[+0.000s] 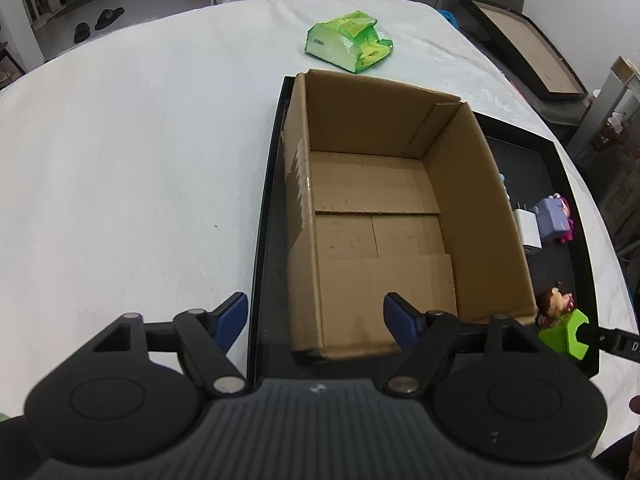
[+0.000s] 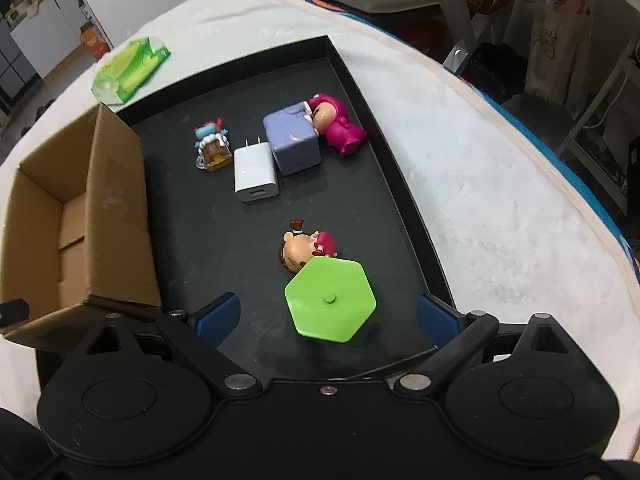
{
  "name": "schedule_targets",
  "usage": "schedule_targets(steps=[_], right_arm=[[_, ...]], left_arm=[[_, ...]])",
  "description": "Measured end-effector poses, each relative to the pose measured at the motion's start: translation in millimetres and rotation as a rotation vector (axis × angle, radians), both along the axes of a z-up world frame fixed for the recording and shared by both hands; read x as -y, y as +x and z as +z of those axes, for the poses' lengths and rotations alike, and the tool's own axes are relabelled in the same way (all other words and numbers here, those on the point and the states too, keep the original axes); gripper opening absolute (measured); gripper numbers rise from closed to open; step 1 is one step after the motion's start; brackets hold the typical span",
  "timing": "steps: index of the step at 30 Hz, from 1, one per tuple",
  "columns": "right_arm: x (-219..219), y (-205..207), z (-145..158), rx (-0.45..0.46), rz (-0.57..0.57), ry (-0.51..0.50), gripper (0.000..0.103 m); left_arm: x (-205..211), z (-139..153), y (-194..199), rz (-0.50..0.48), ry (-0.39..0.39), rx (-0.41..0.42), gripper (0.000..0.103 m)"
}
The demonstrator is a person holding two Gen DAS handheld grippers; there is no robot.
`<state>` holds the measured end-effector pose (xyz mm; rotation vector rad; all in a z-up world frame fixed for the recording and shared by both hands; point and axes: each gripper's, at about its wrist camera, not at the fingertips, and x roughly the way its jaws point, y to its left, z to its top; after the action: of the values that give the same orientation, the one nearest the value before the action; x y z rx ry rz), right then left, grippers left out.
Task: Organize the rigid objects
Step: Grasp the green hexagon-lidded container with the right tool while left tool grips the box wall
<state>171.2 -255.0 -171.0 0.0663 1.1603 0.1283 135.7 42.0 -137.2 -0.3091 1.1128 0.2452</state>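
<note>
Right wrist view: right gripper (image 2: 328, 316) spread wide above green hexagon base (image 2: 330, 300) beside cardboard box (image 2: 116, 216), ready for pinching and boxing.

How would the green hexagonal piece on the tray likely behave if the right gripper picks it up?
The green hexagonal piece looks like stiff, light plastic. Its flat sides should suit the open right gripper. It touches the lying figurine, which may shift.

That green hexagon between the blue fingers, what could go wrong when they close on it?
The green hexagon touches the doll lying behind it, so closing the right gripper could nudge or drag the doll along. It is broad and flat, so it may slip. The left gripper straddles the cardboard box wall and could shove it.
</note>
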Motion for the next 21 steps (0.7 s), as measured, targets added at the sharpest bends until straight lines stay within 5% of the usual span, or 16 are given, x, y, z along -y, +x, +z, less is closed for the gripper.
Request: schedule_targets(steps=[7,10,12,13,21], right_arm=[[-9,12,-17,0.014,0.026,-0.051,0.093],[-12,15,-22,0.009,0.049,-0.052,0.077],[-12,18,-27,-0.017,0.054,-0.05,0.062],[-12,19,-29,-0.031,0.053,-0.048,0.055],[-16,11,-16,-0.009,0.073,-0.016,0.055]], left_arm=[[-4,-14,12,0.032,0.021,-0.024,0.059],[-6,-23,15,0.036,-0.007,-0.04,0.042],[-9,-28,14,0.047,-0.024,-0.041,0.018],[-9,-29,12,0.05,-0.025,-0.04,0.018],[-10,-28,-3,0.032,-0.024,-0.021,0.017]])
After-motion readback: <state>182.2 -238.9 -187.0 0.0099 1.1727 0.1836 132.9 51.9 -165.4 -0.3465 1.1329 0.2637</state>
